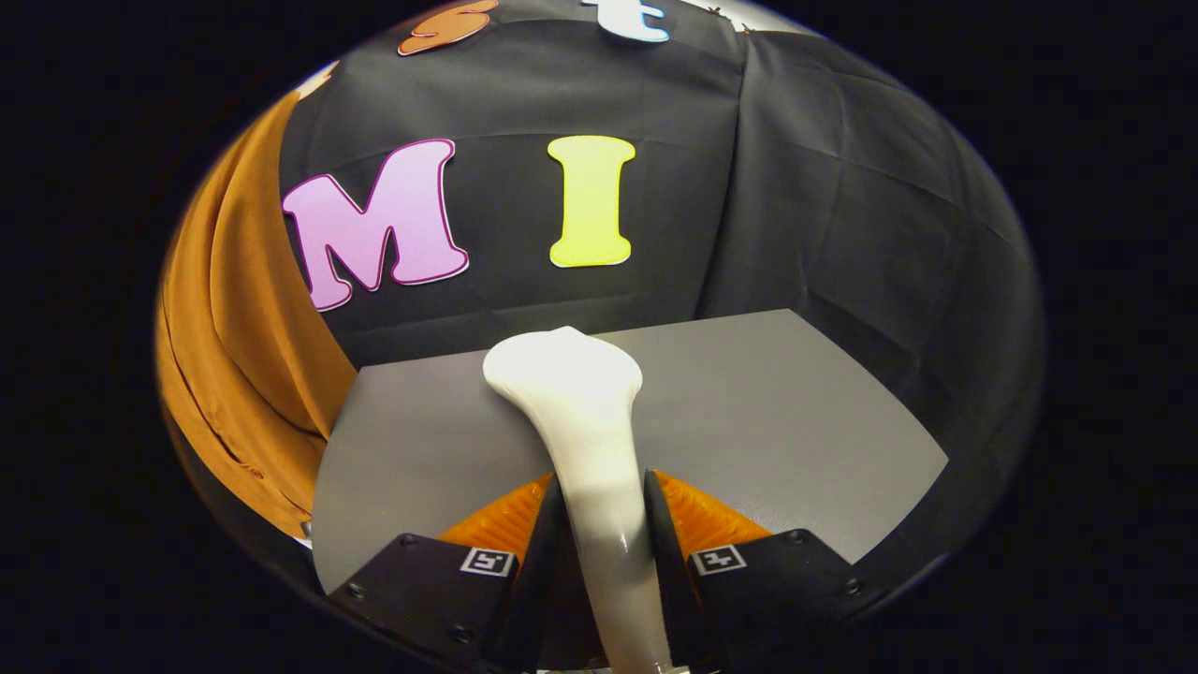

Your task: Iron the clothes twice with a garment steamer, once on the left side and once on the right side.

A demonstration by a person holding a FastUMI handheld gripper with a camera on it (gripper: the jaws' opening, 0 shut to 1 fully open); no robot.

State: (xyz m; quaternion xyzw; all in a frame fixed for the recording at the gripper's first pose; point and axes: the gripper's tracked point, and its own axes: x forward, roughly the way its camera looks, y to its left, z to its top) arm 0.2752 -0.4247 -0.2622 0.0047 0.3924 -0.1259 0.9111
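I see my gripper (604, 524) clamped on the steamer (585, 421): both fingers (547, 534) press against the sides of its white handle, so the jaws stand only as far apart as that handle is thick. The handle runs straight up between them and widens into the steamer's head just ahead of the fingertips. From here I get the back of the head, a smooth rounded white shape; its steam face is turned away from me and hidden. The lower end of the handle is cut off below the fingers, so I cannot tell how it ends.

Beneath and beyond the steamer lies a grey table (767, 412). I cannot tell whether the head touches the tabletop or hangs above it. The near part of the table is covered by the fingers.

To the left, past the table's edge and well apart from the steamer, hangs an orange-brown shirt (234, 346). It drapes in long folds, with what looks like a buttoned placket low down. Its top and far side are cut off, so I see a part of it. Black cloth (842, 234) walls the space behind the table and the shirt.
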